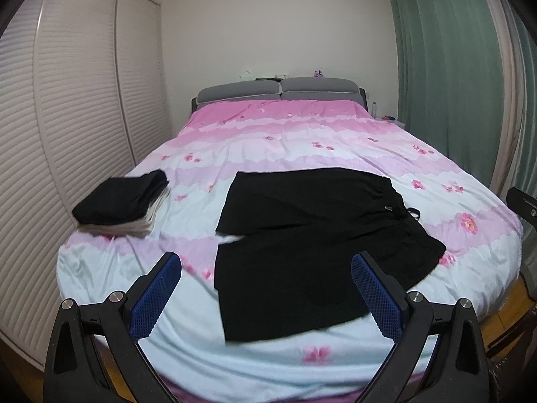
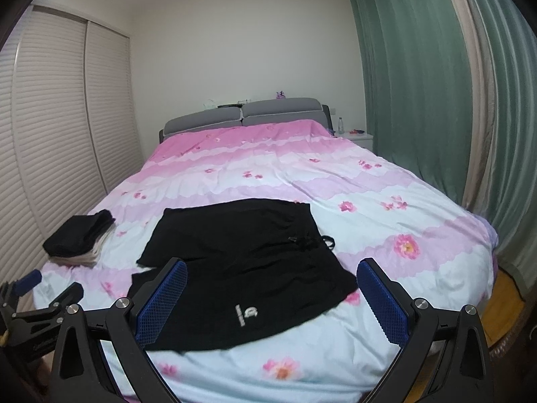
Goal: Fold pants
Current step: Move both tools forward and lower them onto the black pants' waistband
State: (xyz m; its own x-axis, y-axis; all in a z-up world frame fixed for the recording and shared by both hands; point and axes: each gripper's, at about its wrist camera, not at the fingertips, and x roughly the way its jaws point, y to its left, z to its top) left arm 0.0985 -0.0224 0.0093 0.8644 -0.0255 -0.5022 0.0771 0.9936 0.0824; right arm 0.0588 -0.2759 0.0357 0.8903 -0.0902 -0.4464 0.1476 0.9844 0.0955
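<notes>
Black shorts (image 1: pixel 302 241) lie spread flat on the near part of the bed, waistband and drawstring to the right, legs to the left. They also show in the right wrist view (image 2: pixel 248 268), with a white logo on the near leg. My left gripper (image 1: pixel 266 262) is open and empty, held above the near edge of the shorts. My right gripper (image 2: pixel 272 268) is open and empty, also above the shorts. The left gripper also shows at the left edge of the right wrist view (image 2: pixel 40 288).
The bed (image 1: pixel 302 144) has a pink and pale blue flowered cover. A stack of folded black and grey clothes (image 1: pixel 124 205) sits at its left side, also in the right wrist view (image 2: pixel 79 238). Louvred wardrobe doors (image 1: pixel 67 100) stand left, green curtains (image 1: pixel 446 67) right.
</notes>
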